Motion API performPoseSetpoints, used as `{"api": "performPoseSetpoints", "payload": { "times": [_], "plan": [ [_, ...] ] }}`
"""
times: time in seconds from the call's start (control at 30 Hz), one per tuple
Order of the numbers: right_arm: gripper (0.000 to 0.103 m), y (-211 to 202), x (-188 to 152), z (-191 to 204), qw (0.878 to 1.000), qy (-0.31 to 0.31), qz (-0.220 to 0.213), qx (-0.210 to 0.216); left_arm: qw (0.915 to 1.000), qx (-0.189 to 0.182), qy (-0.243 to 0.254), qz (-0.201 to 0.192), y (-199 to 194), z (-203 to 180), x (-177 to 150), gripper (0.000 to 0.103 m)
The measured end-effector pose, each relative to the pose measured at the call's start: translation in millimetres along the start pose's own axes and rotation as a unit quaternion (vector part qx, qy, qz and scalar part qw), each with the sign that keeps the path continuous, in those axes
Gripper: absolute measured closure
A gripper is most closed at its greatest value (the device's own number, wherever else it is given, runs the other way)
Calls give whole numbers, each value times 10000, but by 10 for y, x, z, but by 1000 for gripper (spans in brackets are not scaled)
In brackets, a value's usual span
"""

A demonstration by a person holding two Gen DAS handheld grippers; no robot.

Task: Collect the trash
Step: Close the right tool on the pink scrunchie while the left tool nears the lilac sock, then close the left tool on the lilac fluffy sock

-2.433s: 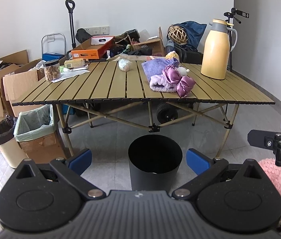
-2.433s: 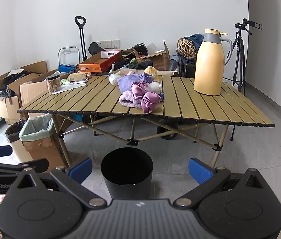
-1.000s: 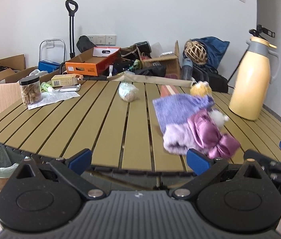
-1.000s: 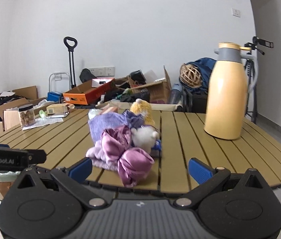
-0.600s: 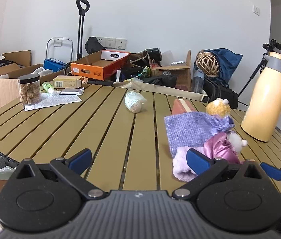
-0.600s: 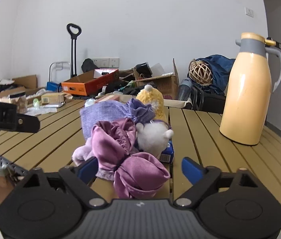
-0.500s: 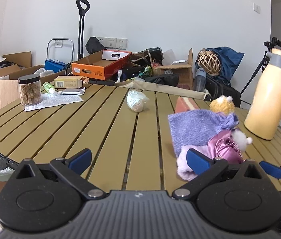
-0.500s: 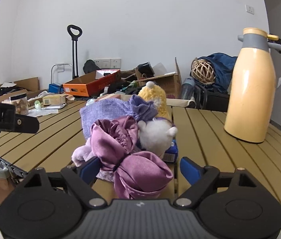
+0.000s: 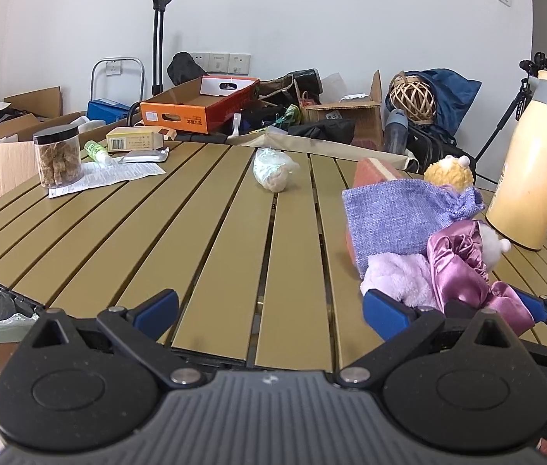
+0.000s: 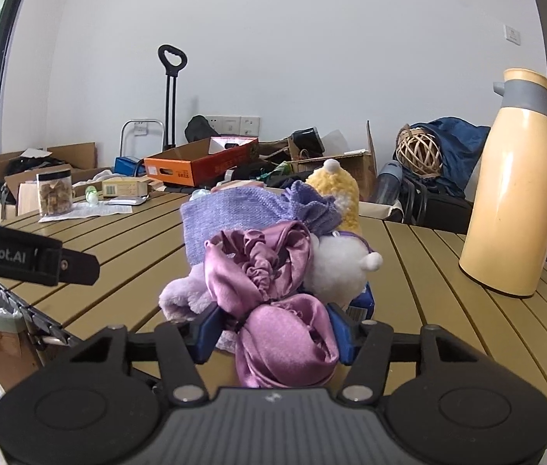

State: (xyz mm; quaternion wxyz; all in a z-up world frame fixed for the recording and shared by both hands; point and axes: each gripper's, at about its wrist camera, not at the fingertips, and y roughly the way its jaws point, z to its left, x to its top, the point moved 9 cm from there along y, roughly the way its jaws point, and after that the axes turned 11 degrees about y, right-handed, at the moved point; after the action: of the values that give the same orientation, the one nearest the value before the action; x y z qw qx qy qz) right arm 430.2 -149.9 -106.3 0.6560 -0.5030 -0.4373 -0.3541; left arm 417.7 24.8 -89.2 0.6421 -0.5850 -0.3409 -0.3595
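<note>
Purple satin cloth, lying at the slatted table's near edge, is shown between the closing jaws of the right gripper, best pinched centrally; the left gripper is spread, empty.

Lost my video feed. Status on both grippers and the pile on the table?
Right gripper closing around the pink satin bow, pads at its sides. Left gripper open, empty, over bare table. White pompom and purple knit cloth crowd the bow.
</note>
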Motion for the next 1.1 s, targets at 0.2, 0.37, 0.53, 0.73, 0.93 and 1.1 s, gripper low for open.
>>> {"api": "performPoseSetpoints", "payload": {
  "times": [0.2,0.37,0.53,0.73,0.93,1.1],
  "plan": [
    [70,-81,49,16,9995,-14,-154,274,10000,-2,7,11,4,-6,1,0],
    [73,-160,89,21,9989,2,-262,390,10000,21,-28,7,-4,24,3,0],
    [73,-304,173,-3,9977,86,-509,439,10000,-5,-26,-26,-27,14,25,0],
    [73,-498,309,-201,9951,376,-826,397,10000,-63,-1,7,17,-68,35,0],
    [73,-592,363,-518,9938,571,-949,98,9998,-161,89,-20,80,-300,99,0],
    [73,-639,351,-783,9923,742,-977,-157,9995,-295,139,-59,172,-549,156,0]
  ]
}}
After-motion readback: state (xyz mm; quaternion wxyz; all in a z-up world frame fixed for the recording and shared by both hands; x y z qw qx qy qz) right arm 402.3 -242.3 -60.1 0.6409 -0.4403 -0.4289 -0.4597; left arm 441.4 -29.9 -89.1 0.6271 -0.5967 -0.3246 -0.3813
